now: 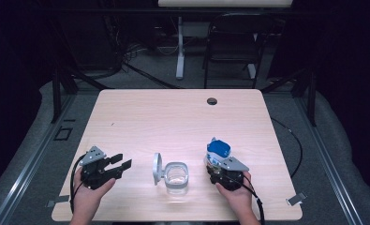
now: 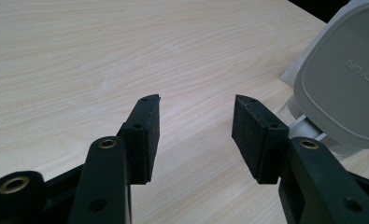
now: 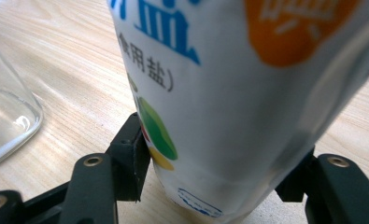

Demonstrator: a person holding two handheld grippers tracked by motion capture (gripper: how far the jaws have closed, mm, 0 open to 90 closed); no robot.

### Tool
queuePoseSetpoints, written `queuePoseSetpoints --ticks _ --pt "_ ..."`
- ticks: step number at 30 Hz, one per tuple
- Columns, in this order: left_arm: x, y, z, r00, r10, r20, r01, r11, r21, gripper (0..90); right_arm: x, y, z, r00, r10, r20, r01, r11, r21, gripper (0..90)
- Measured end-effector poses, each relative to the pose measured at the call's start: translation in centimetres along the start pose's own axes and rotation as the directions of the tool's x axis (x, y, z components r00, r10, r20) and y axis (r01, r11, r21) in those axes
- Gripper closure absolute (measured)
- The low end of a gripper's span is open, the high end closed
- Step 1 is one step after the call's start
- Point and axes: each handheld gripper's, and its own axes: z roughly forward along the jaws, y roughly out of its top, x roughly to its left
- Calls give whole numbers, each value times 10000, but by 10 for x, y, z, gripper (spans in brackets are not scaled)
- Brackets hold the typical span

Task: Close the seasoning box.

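Salt bottle (image 1: 218, 151) clamped tight in right gripper (image 1: 221, 169), left gripper (image 1: 119, 164) wide open and empty beside glass jar (image 1: 177, 177).

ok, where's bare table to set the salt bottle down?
The whole far half of the table is bare, up to the cable hole. The right edge strip is bare too. The near middle is crowded: open glass jar with its raised lid, between the left gripper and the salt bottle.

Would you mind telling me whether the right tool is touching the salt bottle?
Touching: the right gripper view shows the right tool clamped against both sides of the salt bottle.
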Motion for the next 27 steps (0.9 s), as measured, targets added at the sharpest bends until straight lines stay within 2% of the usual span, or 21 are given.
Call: queuePoseSetpoints --ticks 13,21,27 --pt "1 0 0 10000 -37 -36 37 10000 -45 521 -1 1 -3 9999 -113 -90 114 9998 131 403" --pt "1 -1 0 10000 -44 -23 44 10000 -2 522 0 1 -7 9992 -384 -55 385 9989 282 404" --pt "1 -1 1 10000 -44 -30 44 10000 22 521 0 3 -10 9992 -376 -136 378 9992 147 404"
